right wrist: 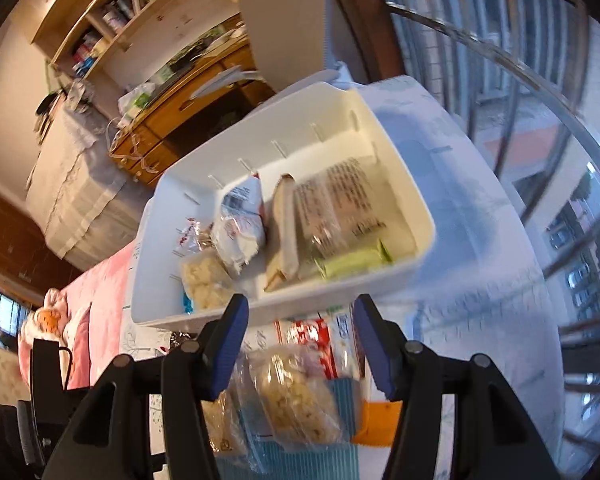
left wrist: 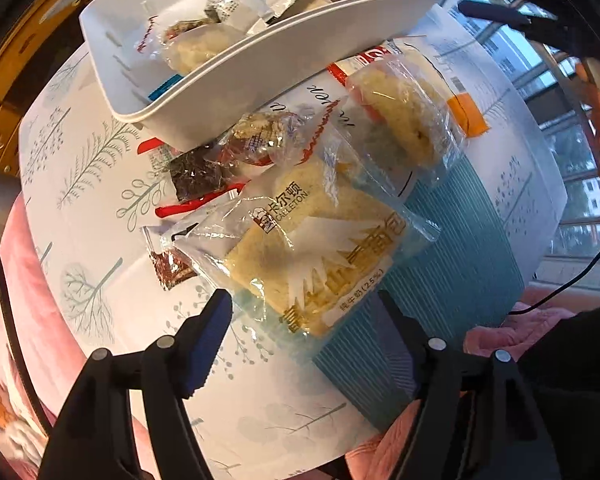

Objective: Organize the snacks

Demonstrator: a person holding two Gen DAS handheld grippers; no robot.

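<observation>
Tree-print tablecloth (left wrist: 84, 168), white bin (right wrist: 412, 208) at far side, half full. Loose snacks lie near it. Left gripper (left wrist: 300, 316) released over Carleton bread pack (left wrist: 300, 240); right gripper (right wrist: 300, 344) released, straddling round pastry pack (right wrist: 296, 396). Pinch the pastry's middle, not the film edge, lift clear of bin rim.

White bin (left wrist: 236, 92) overlaps the snack packets (left wrist: 256, 140) beneath its rim; I cannot read the blurred label (right wrist: 340, 196) inside the bin in my right view.

A wooden bookshelf (right wrist: 100, 20) above a wooden desk (right wrist: 188, 92) – barred window (right wrist: 540, 100) opposite, pink bedding (right wrist: 96, 312) below
</observation>
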